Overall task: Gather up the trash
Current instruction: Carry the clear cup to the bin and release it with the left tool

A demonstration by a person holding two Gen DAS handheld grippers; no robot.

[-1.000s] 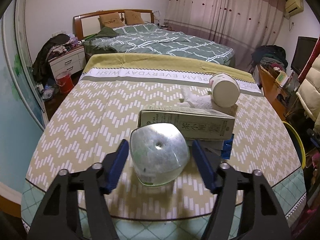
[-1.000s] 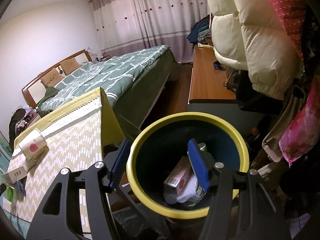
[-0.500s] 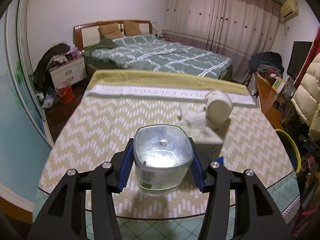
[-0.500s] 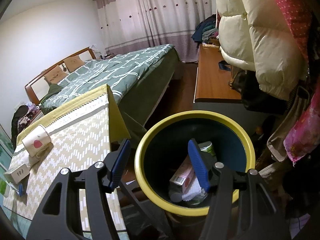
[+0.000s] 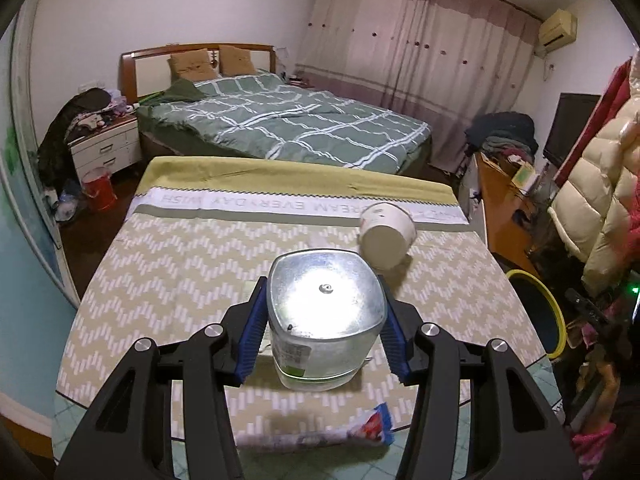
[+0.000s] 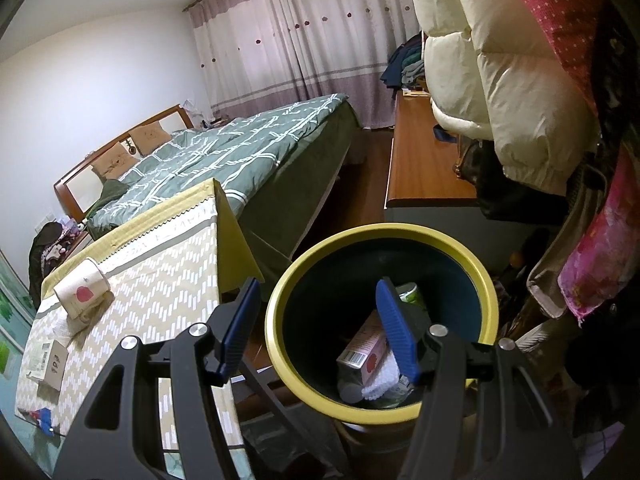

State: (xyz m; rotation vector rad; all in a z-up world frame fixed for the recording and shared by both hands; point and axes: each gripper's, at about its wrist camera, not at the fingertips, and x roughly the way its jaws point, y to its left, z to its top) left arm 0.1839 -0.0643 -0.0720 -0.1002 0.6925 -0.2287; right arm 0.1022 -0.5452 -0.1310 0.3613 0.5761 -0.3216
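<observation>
Left gripper (image 5: pixel 323 334) is clamping a clear square plastic container (image 5: pixel 326 312), blue pads pressing both its sides, holding it off the table (image 5: pixel 168 280). Its silvery flat face is pointing at the camera; a small green-and-white label sits low on it, text too small to read.

Only the left wrist view is showing the tablecloth band, upside down: "DREAM EVERYDAY WISH", partly hidden. It is also showing a white paper cup (image 5: pixel 387 236) lying on its side beyond the container, and a red-white-blue wrapper (image 5: pixel 320 434) lying blurred at the near table edge, possibly a snack packet.

Only the right wrist view is showing the inside of the yellow-rimmed bin (image 6: pixel 382 320): a pink carton (image 6: pixel 365 350) with a barcode, white crumpled paper, a green-labelled item. Right gripper (image 6: pixel 318 330) is hanging over the bin with its jaws apart, nothing between them. That view is also catching a small box (image 6: pixel 49 362) on the table with unreadable print, plus the cup's red mark.
</observation>
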